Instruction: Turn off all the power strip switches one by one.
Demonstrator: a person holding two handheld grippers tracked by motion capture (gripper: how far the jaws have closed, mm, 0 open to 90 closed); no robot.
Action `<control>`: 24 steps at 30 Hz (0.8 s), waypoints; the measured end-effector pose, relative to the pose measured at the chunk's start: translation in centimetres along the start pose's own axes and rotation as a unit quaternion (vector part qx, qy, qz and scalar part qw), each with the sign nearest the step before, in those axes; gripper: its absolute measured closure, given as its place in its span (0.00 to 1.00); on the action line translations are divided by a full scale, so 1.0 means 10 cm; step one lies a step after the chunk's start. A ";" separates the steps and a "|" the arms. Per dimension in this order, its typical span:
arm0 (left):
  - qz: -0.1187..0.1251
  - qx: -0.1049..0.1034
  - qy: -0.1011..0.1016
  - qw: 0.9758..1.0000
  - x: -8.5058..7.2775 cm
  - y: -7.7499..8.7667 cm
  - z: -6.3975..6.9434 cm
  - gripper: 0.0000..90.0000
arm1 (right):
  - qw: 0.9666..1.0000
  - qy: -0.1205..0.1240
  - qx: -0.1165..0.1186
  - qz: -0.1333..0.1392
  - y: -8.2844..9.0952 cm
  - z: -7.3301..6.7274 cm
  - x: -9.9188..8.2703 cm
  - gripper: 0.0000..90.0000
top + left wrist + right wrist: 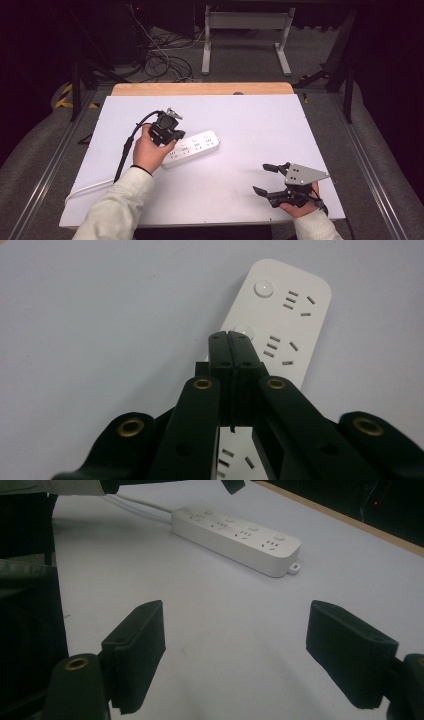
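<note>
Resting near the front right corner of the white table (250,125), the right gripper (264,178) sits in the person's right hand (302,204) with its jaws spread wide and nothing between them; the right gripper view shows bare tabletop in the gap. A grey three-cornered plate (302,174) on top hides much of its body from above. Farther in, left of centre, the left hand (147,150) holds the left gripper (231,342) down over the white power strip (192,147). Its jaws are pressed together, the tips right at one of the strip's round buttons (243,329); whether they touch it cannot be told. In the high view the gripper and hand cover the strip's left end, and in the left gripper view the jaws cut the strip's middle from sight. A white cord (87,188) runs from under the left sleeve to the table's left edge. Beyond the table, the floor is dim, with tangled cables (160,60) hard to make out.
</note>
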State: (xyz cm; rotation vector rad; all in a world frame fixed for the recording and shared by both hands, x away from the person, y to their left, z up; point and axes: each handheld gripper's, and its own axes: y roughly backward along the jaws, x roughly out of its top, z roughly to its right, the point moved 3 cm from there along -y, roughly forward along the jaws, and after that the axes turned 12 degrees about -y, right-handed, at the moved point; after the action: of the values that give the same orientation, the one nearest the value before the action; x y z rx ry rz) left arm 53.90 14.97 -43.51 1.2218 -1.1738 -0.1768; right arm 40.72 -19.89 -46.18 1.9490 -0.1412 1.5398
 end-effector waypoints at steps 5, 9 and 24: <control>-0.011 -0.001 0.007 1.000 -0.01 -0.12 -0.02 1.00 | 1.000 0.000 0.001 0.001 0.00 0.00 0.00 0.27; -0.019 -0.001 0.014 1.000 -0.03 -0.17 -0.04 1.00 | 1.000 0.000 0.001 0.001 0.00 0.01 0.00 0.27; -0.032 -0.006 0.008 0.999 -0.05 -0.22 -0.03 1.00 | 1.000 0.001 0.001 -0.001 0.00 0.01 -0.01 0.27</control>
State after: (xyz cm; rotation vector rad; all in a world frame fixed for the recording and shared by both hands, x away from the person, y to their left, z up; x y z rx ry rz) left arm 54.94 14.61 -45.55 1.2489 -1.1190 -0.2203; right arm 40.75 -19.95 -46.22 1.9486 -0.1376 1.5413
